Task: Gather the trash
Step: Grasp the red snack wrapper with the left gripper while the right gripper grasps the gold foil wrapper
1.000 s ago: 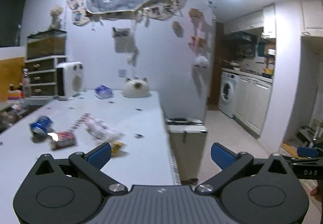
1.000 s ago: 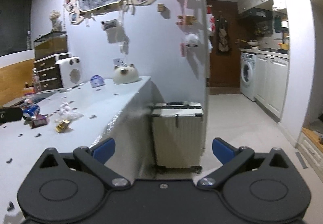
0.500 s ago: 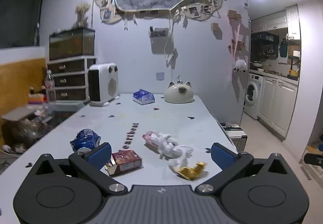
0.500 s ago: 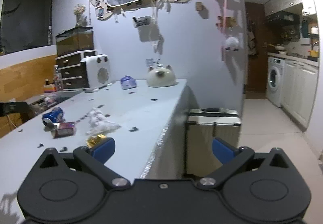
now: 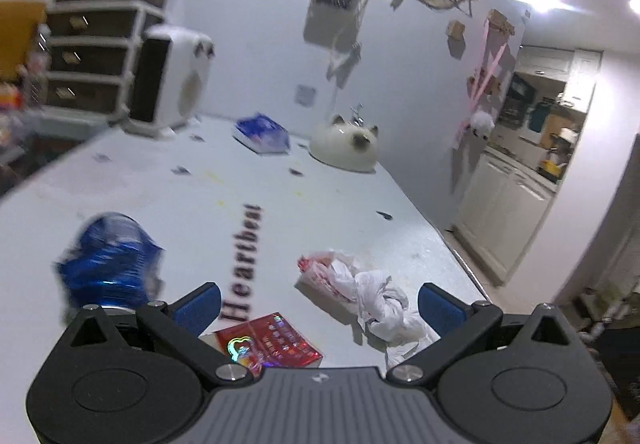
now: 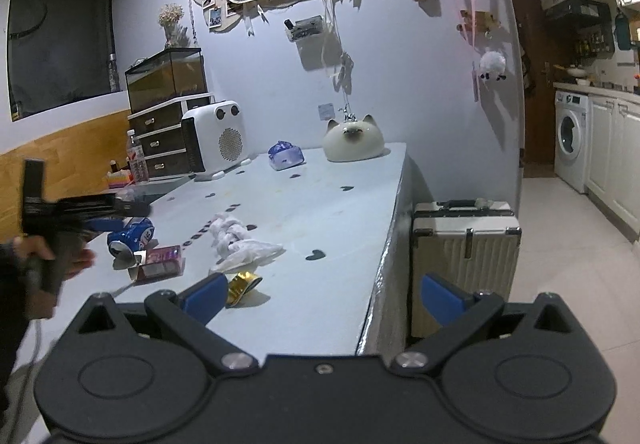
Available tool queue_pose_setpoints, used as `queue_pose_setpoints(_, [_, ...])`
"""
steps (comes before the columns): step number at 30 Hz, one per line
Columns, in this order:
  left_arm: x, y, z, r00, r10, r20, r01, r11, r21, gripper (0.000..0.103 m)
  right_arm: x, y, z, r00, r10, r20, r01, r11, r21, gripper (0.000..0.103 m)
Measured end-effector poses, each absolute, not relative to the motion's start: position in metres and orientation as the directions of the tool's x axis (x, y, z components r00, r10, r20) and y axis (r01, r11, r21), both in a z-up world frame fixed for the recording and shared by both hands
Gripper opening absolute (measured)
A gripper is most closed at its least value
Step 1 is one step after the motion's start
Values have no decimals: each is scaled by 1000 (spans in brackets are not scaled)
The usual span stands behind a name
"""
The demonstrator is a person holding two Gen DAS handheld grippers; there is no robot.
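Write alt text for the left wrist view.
An open hand-held gripper hovers over a pale table strewn with trash: a red packet between its fingers, a crushed blue can to the left, and crumpled white paper to the right.

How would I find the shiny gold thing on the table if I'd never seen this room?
Start at the long white table against the wall. At its near end lies a little cluster of trash: a crushed blue can, a red box and a crumpled white wrapper. The gold foil wrapper lies closest to the front, the smallest piece and the only metallic yellow one.
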State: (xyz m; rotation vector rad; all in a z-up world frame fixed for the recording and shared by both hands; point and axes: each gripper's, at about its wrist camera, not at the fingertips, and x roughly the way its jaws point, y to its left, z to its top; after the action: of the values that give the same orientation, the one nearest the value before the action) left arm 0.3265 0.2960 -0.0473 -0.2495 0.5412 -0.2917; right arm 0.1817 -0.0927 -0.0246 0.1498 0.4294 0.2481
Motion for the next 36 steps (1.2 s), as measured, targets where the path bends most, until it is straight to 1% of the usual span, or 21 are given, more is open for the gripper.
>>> queue_pose_setpoints(2, [339, 303, -61, 800, -374, -468, 225, 912, -343, 103, 183, -92, -27, 872, 284, -398, -211, 953, 219, 103])
queue_pose_setpoints(6, [351, 315, -78, 784, -379, -491, 218, 910, -353, 103, 189, -85, -29, 867, 302, -397, -221, 946, 238, 103])
queue_pose_setpoints(8, [351, 323, -85, 777, -411, -476, 230, 890, -394, 103, 197, -79, -29, 855, 320, -408, -227, 939, 260, 103])
queue_pose_setpoints(10, [348, 330, -91, 760, -464, -455, 258, 858, -444, 103, 212, -73, -26, 832, 339, -440, -218, 928, 303, 103])
queue_pose_setpoints(11, [348, 331, -93, 745, -485, -458, 271, 847, -456, 103, 218, -70, -25, 823, 345, -451, -213, 924, 319, 103])
queue_pose_setpoints(17, [336, 326, -101, 676, -526, -516, 299, 836, -460, 103, 260, -45, -19, 786, 336, -519, -138, 914, 382, 103])
queue_pose_setpoints(21, [318, 313, -103, 654, -523, -547, 326, 847, -419, 103, 282, -28, -29, 743, 358, -565, -83, 888, 453, 102])
queue_pose_setpoints(22, [314, 310, -103, 650, -522, -552, 334, 849, -410, 103, 287, -24, -34, 733, 361, -577, -55, 877, 478, 96])
queue_pose_setpoints(24, [307, 303, -102, 644, -516, -565, 344, 855, -388, 103, 295, -18, -45, 705, 382, -597, -6, 845, 534, 86])
queue_pose_setpoints(27, [301, 295, -101, 663, -467, -585, 316, 883, -347, 103, 305, -10, -67, 666, 421, -616, 91, 774, 627, 79])
queue_pose_setpoints(28, [301, 293, -100, 677, -437, -592, 293, 898, -327, 103, 307, -7, -73, 662, 420, -620, 121, 757, 642, 74])
queue_pose_setpoints(30, [300, 289, -98, 705, -383, -596, 252, 922, -295, 103, 311, 0, -84, 663, 403, -630, 173, 737, 653, 70])
queue_pose_setpoints(32, [300, 286, -96, 726, -350, -591, 216, 933, -288, 103, 314, 6, -92, 663, 397, -635, 214, 712, 669, 65])
queue_pose_setpoints(33, [299, 283, -96, 737, -334, -587, 199, 938, -283, 103, 315, 8, -95, 673, 390, -628, 225, 701, 677, 60])
queue_pose_setpoints(34, [299, 279, -97, 747, -317, -585, 183, 943, -277, 103, 316, 10, -95, 680, 378, -628, 235, 699, 676, 56])
queue_pose_setpoints(35, [299, 274, -97, 752, -305, -584, 171, 947, -274, 103, 319, 12, -96, 686, 366, -629, 248, 695, 675, 55])
queue_pose_setpoints(36, [300, 269, -98, 753, -299, -586, 165, 948, -271, 103, 321, 13, -96, 691, 360, -627, 259, 687, 679, 50])
